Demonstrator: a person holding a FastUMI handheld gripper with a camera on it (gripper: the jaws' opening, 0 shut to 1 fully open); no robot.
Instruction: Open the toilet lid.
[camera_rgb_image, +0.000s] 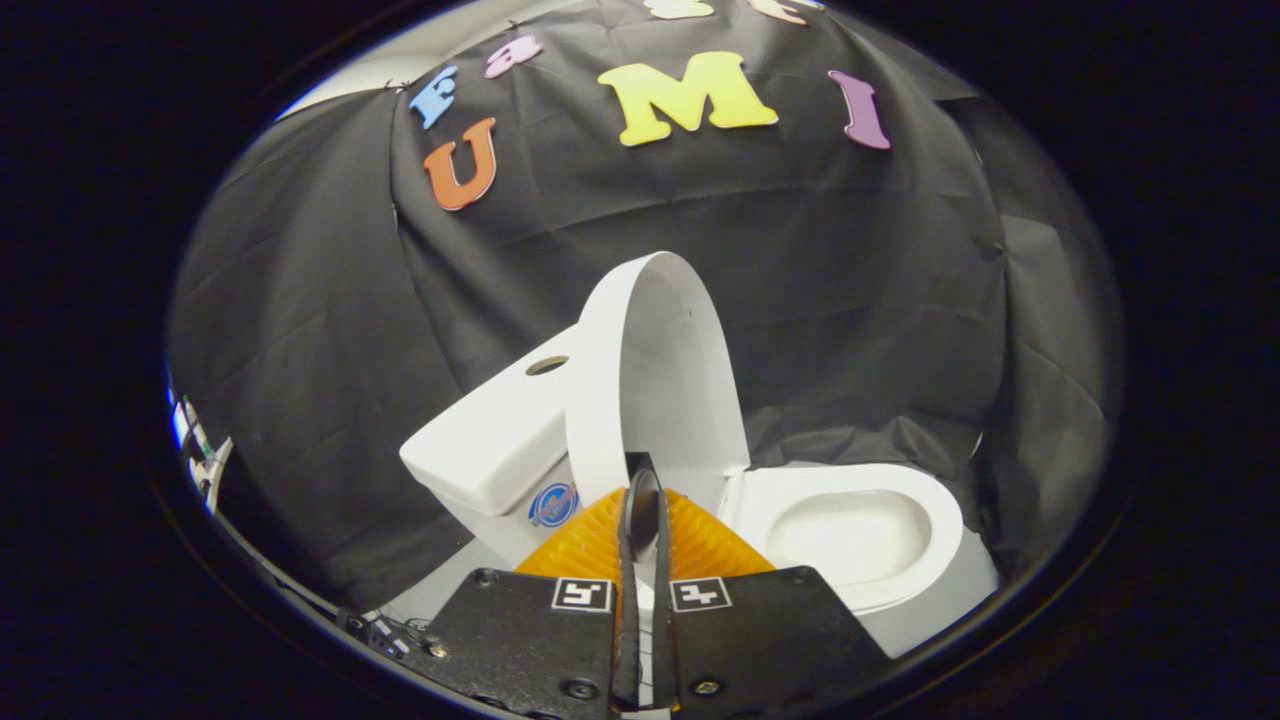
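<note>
My gripper (643, 490) has its fingers drawn nearly together; whether they pinch the lower edge of the toilet lid (660, 380) I cannot tell. The lid stands upright just beyond the tips, its long axis vertical, leaning toward the tank (490, 440) on one side, the open bowl (850, 530) lying opposite.
</note>
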